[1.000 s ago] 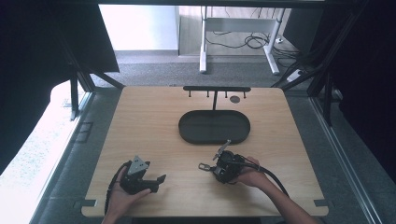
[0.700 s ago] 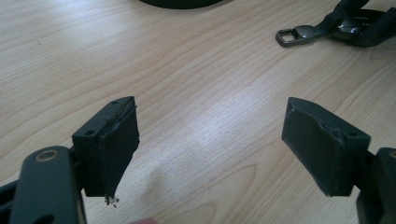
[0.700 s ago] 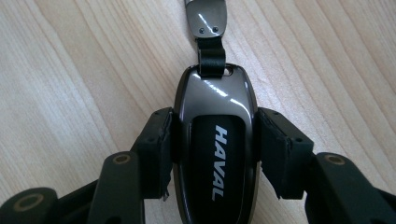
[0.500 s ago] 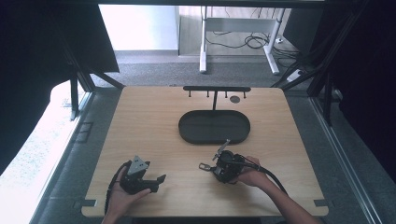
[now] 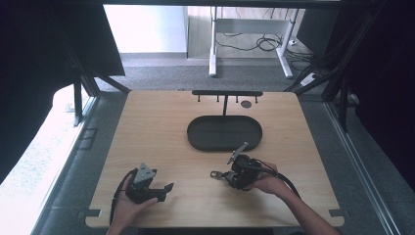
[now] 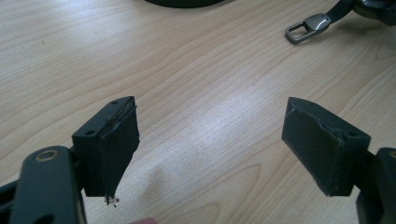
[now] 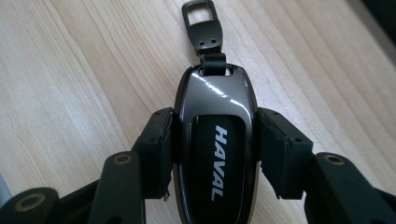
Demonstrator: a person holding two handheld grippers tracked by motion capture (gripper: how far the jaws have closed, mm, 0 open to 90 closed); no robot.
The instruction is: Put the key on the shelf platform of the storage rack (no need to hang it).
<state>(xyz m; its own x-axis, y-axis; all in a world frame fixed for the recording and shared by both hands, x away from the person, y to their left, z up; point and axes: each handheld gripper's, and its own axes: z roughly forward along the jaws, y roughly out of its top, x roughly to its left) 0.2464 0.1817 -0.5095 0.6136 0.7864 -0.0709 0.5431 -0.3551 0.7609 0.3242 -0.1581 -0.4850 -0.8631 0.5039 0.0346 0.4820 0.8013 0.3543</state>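
Observation:
A glossy dark car key fob (image 7: 215, 91) marked HAVAL lies low over the wooden table, its metal clasp (image 7: 201, 25) pointing away from the camera. My right gripper (image 7: 215, 135) is shut on it, one pad pressed to each side of the fob. In the high view the right gripper (image 5: 229, 174) sits at the front right of the table with the clasp (image 5: 216, 174) sticking out to its left. My left gripper (image 5: 165, 188) rests at the front left, and its jaws (image 6: 210, 140) stand wide open over bare wood. The clasp (image 6: 306, 28) lies well beyond them.
A black oval tray (image 5: 195, 139) sits in the middle of the table, just behind the right gripper. Behind it a black rack with small hooks (image 5: 226, 93) stands near the far edge, with a small round disc (image 5: 246, 104) beside it.

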